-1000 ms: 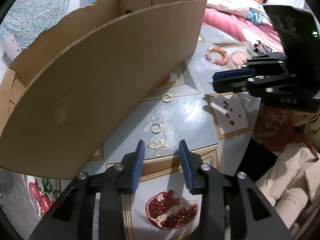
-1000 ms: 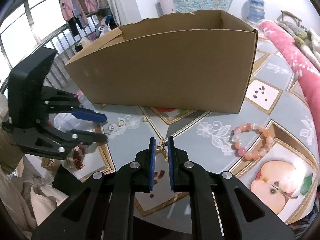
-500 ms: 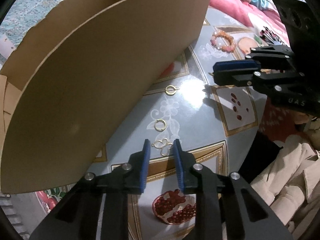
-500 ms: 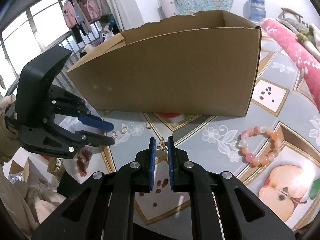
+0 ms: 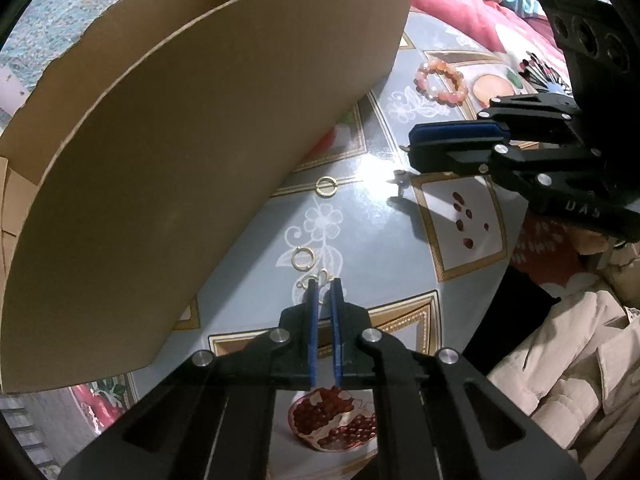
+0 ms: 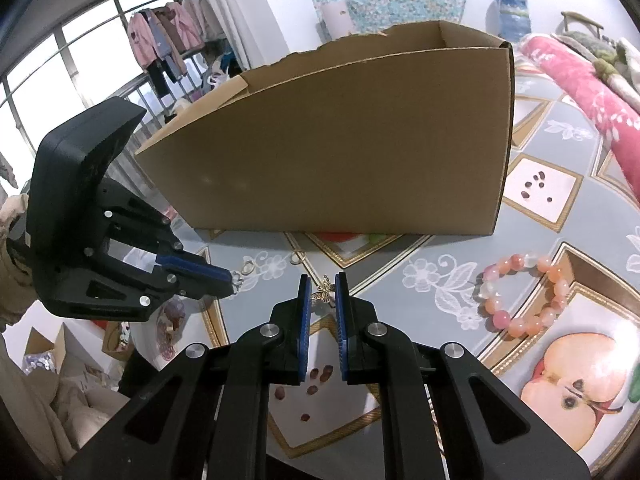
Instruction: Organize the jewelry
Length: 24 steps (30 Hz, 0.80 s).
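Note:
My left gripper (image 5: 323, 286) points down at the table, its jaws closing, blue pads pinching a small curly gold charm (image 5: 318, 276) that lies on the cloth. From the right wrist view the left gripper (image 6: 232, 280) is low at the left, tips on the table. My right gripper (image 6: 324, 280) is shut on a gold butterfly charm (image 6: 324, 294), held just above the table; the right gripper (image 5: 412, 148) shows with the charm (image 5: 400, 178) hanging below its tips. Two gold rings (image 5: 327, 186) (image 5: 302, 258) lie loose in front of the cardboard box (image 5: 200, 160). A pink bead bracelet (image 6: 524, 292) lies to the right.
The open box (image 6: 340, 140) stands tall just behind the jewelry. The table (image 5: 380, 240) wears a grey cloth printed with fruit. A pink blanket (image 6: 580, 92) lies at the far right, and a cream jacket (image 5: 568, 360) lies off the table's edge.
My left gripper has moved in over the curly gold charm and its jaws have narrowed from well apart to nearly together around it. The right gripper has kept still with its butterfly charm.

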Motion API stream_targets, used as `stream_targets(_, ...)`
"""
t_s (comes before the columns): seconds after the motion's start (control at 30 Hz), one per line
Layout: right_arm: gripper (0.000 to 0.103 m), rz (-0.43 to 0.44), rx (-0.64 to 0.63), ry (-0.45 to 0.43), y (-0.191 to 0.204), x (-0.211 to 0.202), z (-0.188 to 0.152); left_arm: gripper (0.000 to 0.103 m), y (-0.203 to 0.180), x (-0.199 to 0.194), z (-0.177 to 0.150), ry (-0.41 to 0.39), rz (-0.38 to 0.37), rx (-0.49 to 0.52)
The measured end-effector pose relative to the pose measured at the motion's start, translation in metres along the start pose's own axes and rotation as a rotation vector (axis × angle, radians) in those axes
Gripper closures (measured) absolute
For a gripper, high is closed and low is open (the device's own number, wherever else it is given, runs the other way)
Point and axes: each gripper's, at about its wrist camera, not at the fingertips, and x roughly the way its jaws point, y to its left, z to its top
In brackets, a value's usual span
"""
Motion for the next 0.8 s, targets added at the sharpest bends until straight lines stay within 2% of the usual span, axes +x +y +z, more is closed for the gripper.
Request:
stream_targets(0.47, 0.093, -0.008, -0.001, -0.002, -0.001, -0.002, -0.002, 0.098, 0.001, -0.004, -0.014, -0.071, -0.005, -0.01)
stream_targets(0.8, 0.093, -0.023, -0.014, -0.02, 0.006, -0.009, 0.002, 0.098, 0.014, -0.043, -0.027, -0.16, 0.003, -0.048)
